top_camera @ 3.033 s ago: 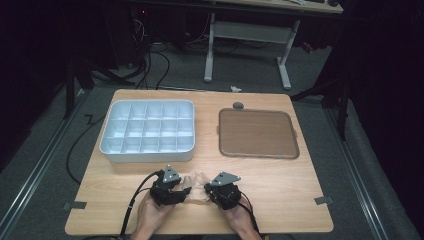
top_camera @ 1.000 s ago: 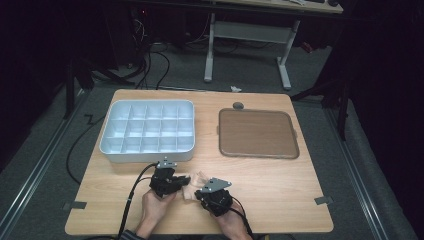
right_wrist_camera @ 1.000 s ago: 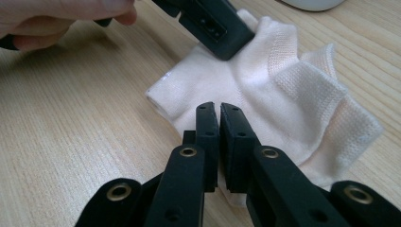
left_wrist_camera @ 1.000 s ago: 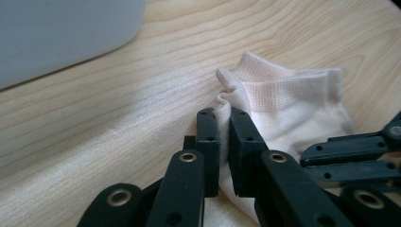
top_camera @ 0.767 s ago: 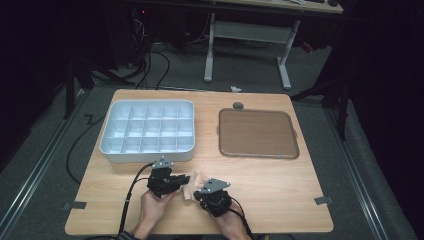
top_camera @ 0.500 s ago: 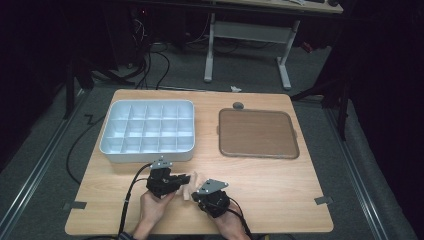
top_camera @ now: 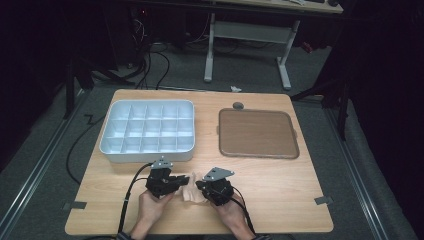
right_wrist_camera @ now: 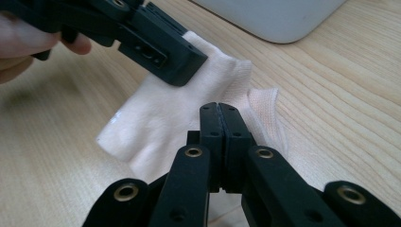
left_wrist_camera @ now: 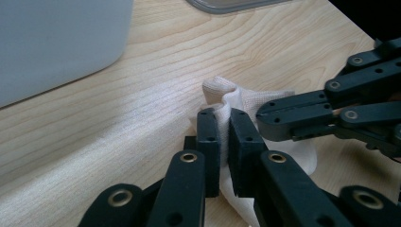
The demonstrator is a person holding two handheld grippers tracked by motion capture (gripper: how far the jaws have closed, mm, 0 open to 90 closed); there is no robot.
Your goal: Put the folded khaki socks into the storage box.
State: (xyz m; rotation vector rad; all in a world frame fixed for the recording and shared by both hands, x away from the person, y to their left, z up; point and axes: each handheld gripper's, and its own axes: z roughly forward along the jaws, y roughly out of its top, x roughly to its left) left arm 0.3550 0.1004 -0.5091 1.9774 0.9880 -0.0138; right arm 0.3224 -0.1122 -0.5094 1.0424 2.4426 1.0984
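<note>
Big wooden table [top_camera: 280, 185], with a white compartment tray [top_camera: 148, 131] on the left half and a flat brown tray [top_camera: 257, 133] on the right, both well back from the action. Down at the near edge, between the two hands, lies a small pale cloth [top_camera: 191, 188] — looks like a little sock or knit sleeve, bunched up on the wood.

The left gripper [left_wrist_camera: 225, 142] is clamped onto a raised fold of the cloth, fabric pinched between its jaws. The right gripper [right_wrist_camera: 220, 137] has its jaws pressed tight together over the cloth's other end; I'd say it's nipping an edge, but how much fabric is actually in there is hard to tell.

Risk as I see it: if the right one only has a few threads, pulling the hands apart slips it free and the cloth just flops back in a heap.

Long axis runs roughly left-right across the table, from one gripper to the other — the ribbed end shows beside the right gripper's tips in its own view.
</note>
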